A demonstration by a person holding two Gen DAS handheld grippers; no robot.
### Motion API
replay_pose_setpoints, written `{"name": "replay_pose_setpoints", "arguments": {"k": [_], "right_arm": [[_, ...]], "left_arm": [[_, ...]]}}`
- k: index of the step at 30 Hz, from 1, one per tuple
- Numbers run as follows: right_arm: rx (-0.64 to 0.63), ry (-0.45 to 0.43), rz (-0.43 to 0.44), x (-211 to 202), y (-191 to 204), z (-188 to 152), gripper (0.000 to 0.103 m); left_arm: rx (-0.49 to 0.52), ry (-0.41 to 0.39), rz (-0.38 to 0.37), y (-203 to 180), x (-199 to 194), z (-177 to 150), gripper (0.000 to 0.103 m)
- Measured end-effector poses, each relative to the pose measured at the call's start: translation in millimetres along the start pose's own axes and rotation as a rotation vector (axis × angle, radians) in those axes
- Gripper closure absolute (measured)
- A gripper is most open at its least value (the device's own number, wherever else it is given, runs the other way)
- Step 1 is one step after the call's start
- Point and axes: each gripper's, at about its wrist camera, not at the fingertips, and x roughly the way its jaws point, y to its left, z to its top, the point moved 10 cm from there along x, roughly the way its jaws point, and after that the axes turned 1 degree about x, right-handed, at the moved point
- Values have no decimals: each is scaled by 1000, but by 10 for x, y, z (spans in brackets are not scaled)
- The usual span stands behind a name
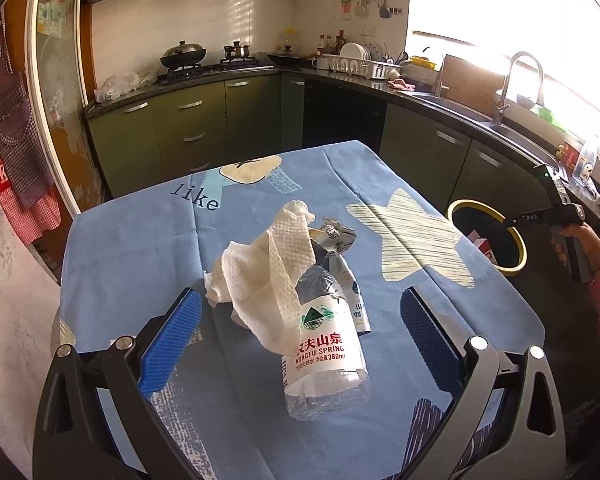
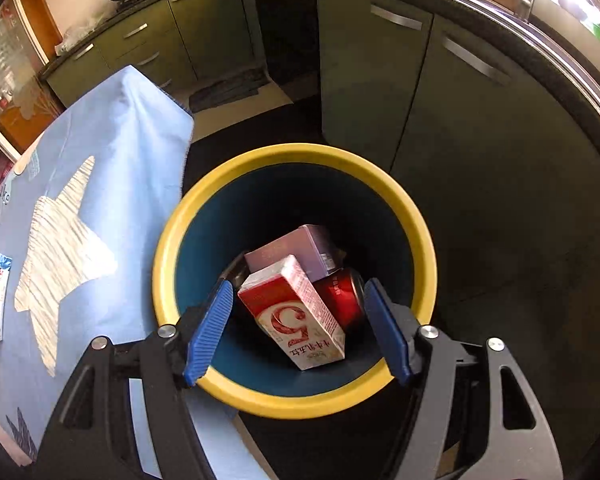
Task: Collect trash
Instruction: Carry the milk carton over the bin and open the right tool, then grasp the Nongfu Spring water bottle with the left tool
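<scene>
Blue-padded fingers of the left hand-held gripper (image 1: pixel 298 344) stand wide apart and released, tilted down over the near edge of the table (image 1: pixel 140 248), which wears a blue cloth with pale stars. Between those fingers, but untouched by either pad, lies one clear plastic bottle (image 1: pixel 326 354) on its side, its base toward the camera. One crumpled white paper towel (image 1: pixel 268 280) is draped over the bottle's far end, and one flattened silver carton (image 1: pixel 334 236) lies just beyond it.

At the right, past the table's edge, a hand (image 1: pixel 576 242) in a pink patterned sleeve holds the right hand-held gripper (image 2: pixel 298 326), pointed steeply down over the mouth of one yellow-rimmed bin (image 2: pixel 292 404) that stands on the floor just beside the table. Its jaws are parted and grasp nothing. Down inside the bin, seen in the gap between the blue pads, lie three pieces of trash: one red-and-white milk carton (image 2: pixel 296 316), one red can (image 2: pixel 340 296) at its right, and one lilac box (image 2: pixel 292 250) behind them.
</scene>
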Motion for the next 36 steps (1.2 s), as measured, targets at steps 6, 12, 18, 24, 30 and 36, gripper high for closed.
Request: {"name": "replay_pose_setpoints", "arguments": {"k": [6,12,18,24,30,36], "right_arm": [[-62,-42,84,-216,421,-70,38],[-148,-51,148,-337,939,-155,38],[-268,-48,181,-422,1422,-198,38],[-295,-35,188,-429,1610,-246,38],[-295,-21,190,-379,1591,-295,38],[-291,-6,212,-289,1564,-330,38]], "left_arm": [[-27,28,-16,78,125,-20,5],[-27,76,3,170,318,-54,5],[-19,117,-59,52,338,-171,5],[-3,211,-70,-65,443,-346,5],[-47,366,-138,-225,577,-595,13],[-164,520,-203,-213,764,-831,20]]}}
